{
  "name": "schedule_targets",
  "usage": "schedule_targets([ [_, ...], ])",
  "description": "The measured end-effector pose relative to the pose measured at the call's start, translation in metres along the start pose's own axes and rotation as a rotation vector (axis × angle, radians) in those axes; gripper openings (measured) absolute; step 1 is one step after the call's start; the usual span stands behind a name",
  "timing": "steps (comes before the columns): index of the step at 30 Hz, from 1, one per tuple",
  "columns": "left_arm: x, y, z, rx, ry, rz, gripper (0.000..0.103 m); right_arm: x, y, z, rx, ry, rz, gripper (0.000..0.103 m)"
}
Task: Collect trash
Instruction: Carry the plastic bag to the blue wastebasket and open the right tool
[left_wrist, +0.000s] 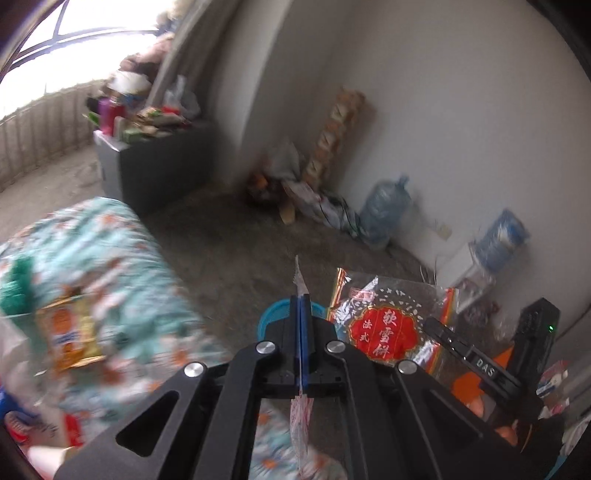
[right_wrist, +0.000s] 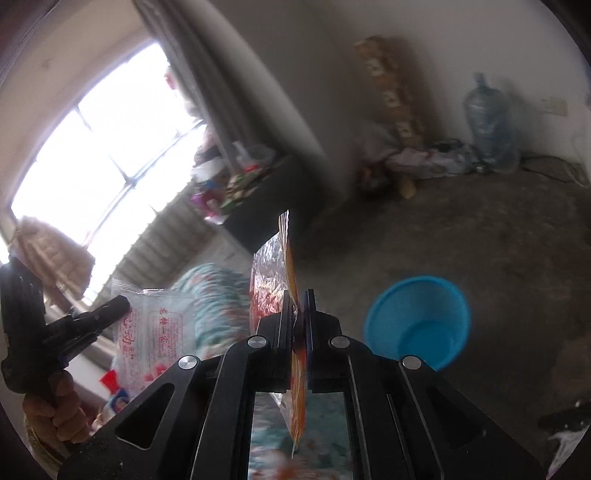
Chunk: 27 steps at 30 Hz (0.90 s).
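My left gripper (left_wrist: 301, 306) is shut on a clear wrapper with red print (left_wrist: 302, 417), seen edge-on between the fingers; the same wrapper shows flat in the right wrist view (right_wrist: 155, 332). My right gripper (right_wrist: 297, 306) is shut on a clear wrapper with a red and orange label (right_wrist: 284, 273), which shows face-on in the left wrist view (left_wrist: 384, 328). A blue plastic bin (right_wrist: 417, 321) stands on the floor just right of the right gripper; its rim shows behind the left fingers (left_wrist: 273, 314). Both grippers are held above the floor close to the bin.
A table with a floral cloth (left_wrist: 110, 266) at left carries an orange snack packet (left_wrist: 70, 332) and other litter. A dark cabinet (left_wrist: 155, 162) piled with items stands by the window. Water jugs (left_wrist: 384, 210) and clutter line the far wall.
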<state>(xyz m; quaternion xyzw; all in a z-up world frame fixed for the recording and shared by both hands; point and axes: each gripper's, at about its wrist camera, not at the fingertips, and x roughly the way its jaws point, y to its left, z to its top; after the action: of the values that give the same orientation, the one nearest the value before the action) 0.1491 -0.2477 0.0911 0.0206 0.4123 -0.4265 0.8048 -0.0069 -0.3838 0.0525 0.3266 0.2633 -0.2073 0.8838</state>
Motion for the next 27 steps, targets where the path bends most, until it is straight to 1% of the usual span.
schedule_targets([
  [2, 0.053, -0.022, 0.003, 0.025, 0.061, 0.002, 0.000, 0.014, -0.030, -0.001, 0.056, 0.001, -0.088, 0.004],
  [3, 0.072, -0.029, 0.002, 0.035, 0.082, -0.001, 0.000, 0.022, -0.036, -0.003, 0.074, 0.001, -0.123, 0.004],
  [4, 0.101, -0.039, 0.002, 0.045, 0.117, 0.000, 0.000, 0.033, -0.045, -0.003, 0.090, 0.005, -0.162, 0.004],
  [6, 0.140, -0.050, -0.001, 0.052, 0.169, -0.003, 0.000, 0.056, -0.064, -0.006, 0.129, 0.026, -0.217, 0.004],
  [10, 0.219, -0.062, -0.004, 0.064, 0.251, -0.001, 0.001, 0.112, -0.102, -0.010, 0.203, 0.086, -0.275, 0.004],
  [12, 0.250, -0.066, -0.006, 0.074, 0.279, 0.009, 0.001, 0.138, -0.120, -0.013, 0.226, 0.113, -0.300, 0.004],
  [13, 0.270, -0.068, -0.007, 0.086, 0.296, 0.019, 0.001, 0.151, -0.129, -0.014, 0.240, 0.127, -0.304, 0.005],
  [14, 0.283, -0.071, -0.009, 0.091, 0.305, 0.026, 0.001, 0.167, -0.138, -0.015, 0.258, 0.140, -0.306, 0.008],
  [15, 0.297, -0.072, -0.011, 0.097, 0.316, 0.033, 0.001, 0.171, -0.150, -0.016, 0.274, 0.146, -0.303, 0.009],
  [16, 0.315, -0.073, -0.013, 0.111, 0.337, 0.040, 0.005, 0.182, -0.161, -0.017, 0.287, 0.150, -0.310, 0.010],
  [17, 0.327, -0.072, -0.016, 0.117, 0.352, 0.043, 0.008, 0.192, -0.169, -0.017, 0.293, 0.155, -0.320, 0.014],
  [18, 0.337, -0.071, -0.019, 0.122, 0.371, 0.047, 0.018, 0.204, -0.178, -0.019, 0.299, 0.167, -0.327, 0.018],
  [19, 0.348, -0.070, -0.022, 0.125, 0.392, 0.060, 0.029, 0.216, -0.188, -0.021, 0.310, 0.186, -0.327, 0.036],
  [20, 0.353, -0.069, -0.025, 0.122, 0.400, 0.076, 0.032, 0.218, -0.199, -0.025, 0.324, 0.210, -0.329, 0.049],
  [21, 0.356, -0.068, -0.027, 0.113, 0.398, 0.088, 0.033, 0.225, -0.208, -0.029, 0.345, 0.237, -0.336, 0.049],
  [23, 0.354, -0.063, -0.030, 0.098, 0.392, 0.082, 0.038, 0.226, -0.218, -0.036, 0.370, 0.266, -0.349, 0.049],
  [24, 0.349, -0.063, -0.030, 0.094, 0.387, 0.075, 0.042, 0.224, -0.220, -0.037, 0.376, 0.264, -0.355, 0.050],
  [26, 0.339, -0.063, -0.028, 0.109, 0.361, 0.068, 0.045, 0.209, -0.219, -0.040, 0.387, 0.238, -0.346, 0.058],
  [27, 0.331, -0.064, -0.026, 0.120, 0.347, 0.070, 0.047, 0.199, -0.213, -0.041, 0.387, 0.224, -0.344, 0.058],
])
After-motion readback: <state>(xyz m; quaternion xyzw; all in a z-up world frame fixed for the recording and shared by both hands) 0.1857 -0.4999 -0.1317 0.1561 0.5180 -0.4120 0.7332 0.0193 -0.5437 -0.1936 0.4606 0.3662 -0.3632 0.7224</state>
